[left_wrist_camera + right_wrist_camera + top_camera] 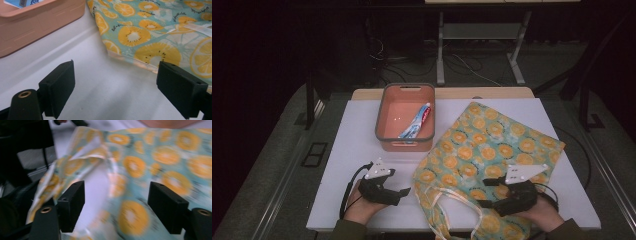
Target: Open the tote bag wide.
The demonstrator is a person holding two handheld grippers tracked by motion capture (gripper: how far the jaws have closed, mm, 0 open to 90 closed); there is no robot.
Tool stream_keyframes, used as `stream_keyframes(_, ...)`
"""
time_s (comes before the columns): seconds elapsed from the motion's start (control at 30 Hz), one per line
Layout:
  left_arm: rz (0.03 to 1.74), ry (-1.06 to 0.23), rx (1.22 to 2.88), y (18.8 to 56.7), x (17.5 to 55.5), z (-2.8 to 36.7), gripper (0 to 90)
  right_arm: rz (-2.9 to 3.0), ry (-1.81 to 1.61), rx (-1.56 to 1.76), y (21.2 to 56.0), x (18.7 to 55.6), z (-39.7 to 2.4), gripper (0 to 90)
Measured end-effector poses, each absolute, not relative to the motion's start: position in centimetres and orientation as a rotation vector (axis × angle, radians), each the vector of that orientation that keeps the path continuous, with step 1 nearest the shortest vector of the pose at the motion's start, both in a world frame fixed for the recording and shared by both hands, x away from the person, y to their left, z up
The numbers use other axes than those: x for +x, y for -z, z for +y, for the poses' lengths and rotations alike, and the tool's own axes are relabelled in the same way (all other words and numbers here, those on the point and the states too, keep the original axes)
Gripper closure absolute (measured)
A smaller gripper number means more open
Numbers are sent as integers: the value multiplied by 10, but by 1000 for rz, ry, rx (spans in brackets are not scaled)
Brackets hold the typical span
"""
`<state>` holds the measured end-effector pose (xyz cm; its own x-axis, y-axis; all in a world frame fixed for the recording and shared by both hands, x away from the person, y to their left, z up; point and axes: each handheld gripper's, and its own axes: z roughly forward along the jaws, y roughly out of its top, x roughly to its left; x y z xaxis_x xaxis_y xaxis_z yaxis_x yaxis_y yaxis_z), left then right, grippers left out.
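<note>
While fruit-print tote bag (492,160) sprawls over table's right half, left gripper (404,191) and right gripper (486,192) hover agape, empty; judged step: approaching bag mouth; next: pinch handles (452,200).

I am seeing an orange bin (405,142) sitting on the white counter (352,150), with a toothpaste tube (417,123) lying inside that bin. Beyond the bin, cables (462,65) are trailing across the floor.

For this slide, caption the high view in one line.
Two hand-held grippers, left gripper and right gripper, flank a fruit-print tote bag beside a basket holding toothpaste.
</note>
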<state>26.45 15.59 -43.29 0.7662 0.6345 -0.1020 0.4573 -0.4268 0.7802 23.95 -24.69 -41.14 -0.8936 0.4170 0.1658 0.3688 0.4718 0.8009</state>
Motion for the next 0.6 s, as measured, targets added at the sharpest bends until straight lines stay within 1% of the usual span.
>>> stream_keyframes(0.1, 816, -262, 2095, 433, 265, 156, 136, 2727, -1437, 609, 411, 234, -214, 356)
stream_keyframes(0.23, 815, -271, 2089, 433, 265, 157, 129, 2780, -1449, 546, 413, 233, -194, 397)
stream_keyframes(0.3, 812, -274, 2085, 433, 266, 157, 118, 2826, -1461, 507, 416, 232, -175, 447)
stream_keyframes(0.33, 812, -277, 2083, 433, 266, 158, 118, 2826, -1461, 507, 416, 232, -175, 447)
stream_keyframes(0.37, 814, -281, 2082, 433, 266, 158, 109, 2843, -1455, 495, 417, 232, -168, 457)
stream_keyframes(0.4, 815, -284, 2080, 433, 266, 158, 77, 2870, -1437, 463, 421, 231, -155, 487)
stream_keyframes(0.43, 818, -287, 2079, 433, 267, 158, 77, 2870, -1437, 463, 421, 231, -155, 487)
stream_keyframes(0.5, 829, -297, 2080, 434, 267, 158, 15, 2896, -1415, 442, 426, 233, -142, 516)
stream_keyframes(0.53, 834, -305, 2080, 434, 268, 158, 0, 2904, -1407, 440, 428, 234, -138, 523)
stream_keyframes(0.6, 843, -311, 2078, 434, 269, 160, 0, 2908, -1389, 459, 430, 236, -132, 539)
